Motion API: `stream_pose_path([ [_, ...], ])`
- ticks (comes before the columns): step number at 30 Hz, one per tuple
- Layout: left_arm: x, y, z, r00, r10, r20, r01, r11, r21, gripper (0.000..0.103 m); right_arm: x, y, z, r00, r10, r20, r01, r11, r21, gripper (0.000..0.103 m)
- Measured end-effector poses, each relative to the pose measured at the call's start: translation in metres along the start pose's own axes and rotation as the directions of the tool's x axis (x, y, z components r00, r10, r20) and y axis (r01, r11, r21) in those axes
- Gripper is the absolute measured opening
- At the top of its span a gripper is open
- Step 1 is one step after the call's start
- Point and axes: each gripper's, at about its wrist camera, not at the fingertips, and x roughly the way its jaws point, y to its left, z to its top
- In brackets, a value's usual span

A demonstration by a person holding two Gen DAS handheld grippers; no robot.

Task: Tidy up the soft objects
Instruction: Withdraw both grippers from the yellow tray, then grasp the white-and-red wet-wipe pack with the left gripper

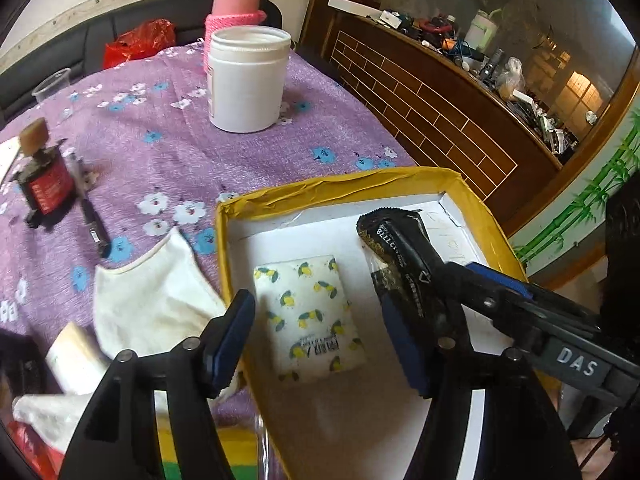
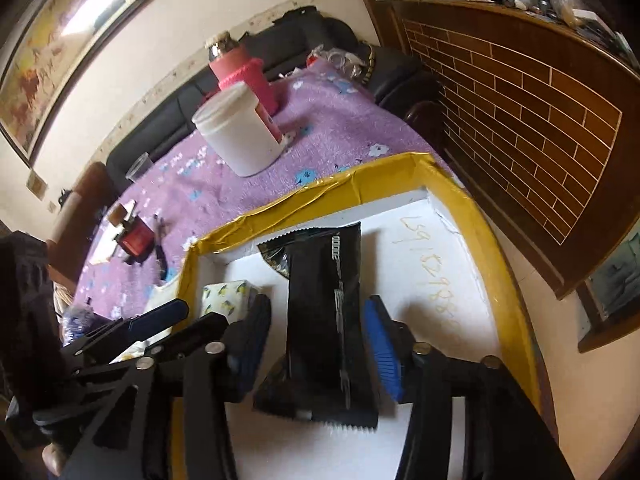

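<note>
Black foil pouch (image 2: 326, 320) lies inside the yellow-rimmed box (image 2: 516, 320) between the right gripper (image 2: 316, 340)'s spread, unclenched jaws, while the left gripper (image 1: 320, 336), also released, straddles a lemon-print tissue pack (image 1: 310, 316); crowded tools risk colliding.

Soft daylight, faint shadows; fisheye bends edges; dark vignetted corners.

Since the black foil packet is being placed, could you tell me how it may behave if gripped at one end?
The long black foil packet bends along its length, so it would probably droop. Its glossy film looks slippery between the open right hand-held gripper pads. It looks light, likely sliding on the yellow-rimmed white box floor.
</note>
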Motion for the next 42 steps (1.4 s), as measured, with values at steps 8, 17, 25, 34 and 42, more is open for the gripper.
stream_pose_path([
  [8,-0.069,-0.009,-0.035,0.993,0.016,0.12,-0.012,0.999,-0.033,0.071,-0.076,0.027,-0.051,0.983,0.118,0.141,-0.109,0.992,-0.064,0.069],
  [17,-0.149,0.001,-0.096,0.97,0.116,0.214,-0.103,0.992,-0.07,0.071,-0.117,0.064,-0.117,0.945,0.229,0.233,-0.196,0.968,-0.158,0.07],
  [25,-0.209,0.069,-0.168,0.954,0.198,0.226,-0.163,0.973,-0.165,0.076,-0.099,0.125,-0.173,0.926,0.362,0.108,-0.325,0.91,-0.256,0.07],
  [34,-0.234,0.164,-0.216,0.89,0.417,0.184,-0.354,0.887,-0.298,0.084,-0.072,0.166,-0.206,0.952,0.295,0.08,-0.246,0.894,-0.375,0.075],
  [42,-0.212,0.219,-0.222,0.888,0.451,0.086,-0.388,0.838,-0.384,0.086,-0.042,0.188,-0.215,0.951,0.309,0.028,-0.27,0.87,-0.413,0.075],
])
